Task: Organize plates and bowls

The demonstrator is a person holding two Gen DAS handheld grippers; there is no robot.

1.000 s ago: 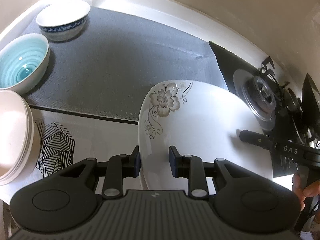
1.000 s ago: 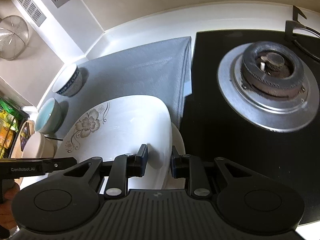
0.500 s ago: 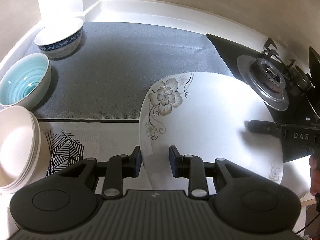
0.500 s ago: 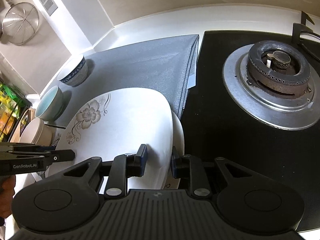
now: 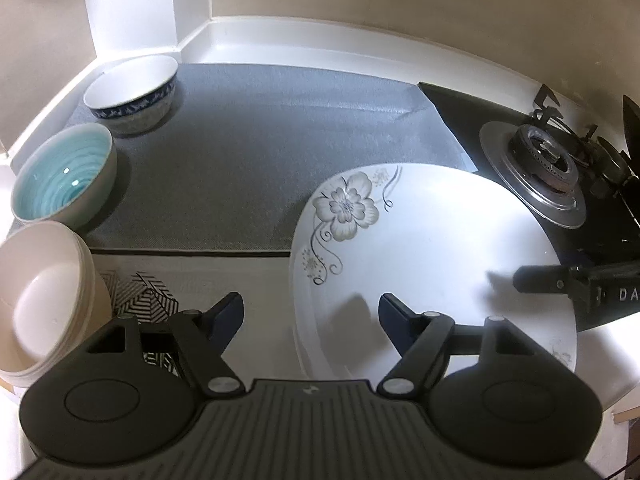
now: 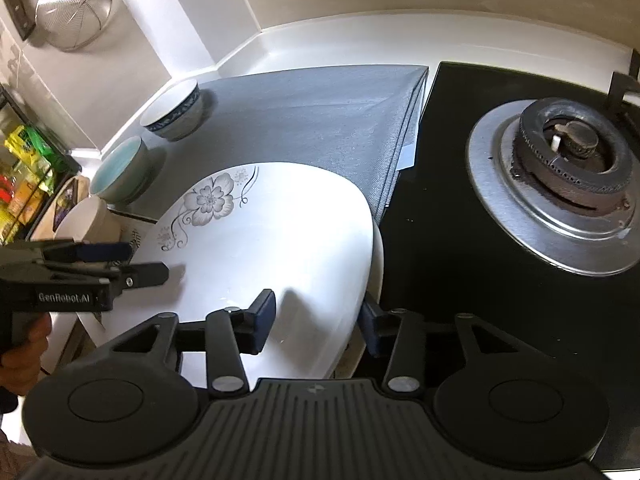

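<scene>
White counter (image 5: 360, 40) ran along the top of both views, with a grey mat (image 5: 260, 152) spread across its middle and a black gas hob (image 6: 500, 240) at the right. On the mat, in the upper left of the left wrist view, stood a blue-patterned bowl (image 5: 132, 92), below it a turquoise bowl (image 5: 64, 176), and at the left edge a stack of cream bowls (image 5: 40, 300) beside a black-and-white patterned sheet (image 5: 140, 300).

A large white flowered plate (image 5: 420, 248) lay at centre right of that view, partly on the mat, overlapping the hob's edge. In the right wrist view a second white plate's rim (image 6: 378, 256) showed beneath its right side.

The left gripper (image 5: 310, 318) had just been opening; its jaws stood wide apart astride the plate's left rim, pads clear of it. The right gripper (image 6: 316, 320) had also just been opening; its jaws straddled the plates' right edge with a gap on the left pad's side, while the other pad sat close against the rim, contact unclear. A hand (image 6: 24, 352) gripped the left tool at lower left of the right wrist view.
</scene>
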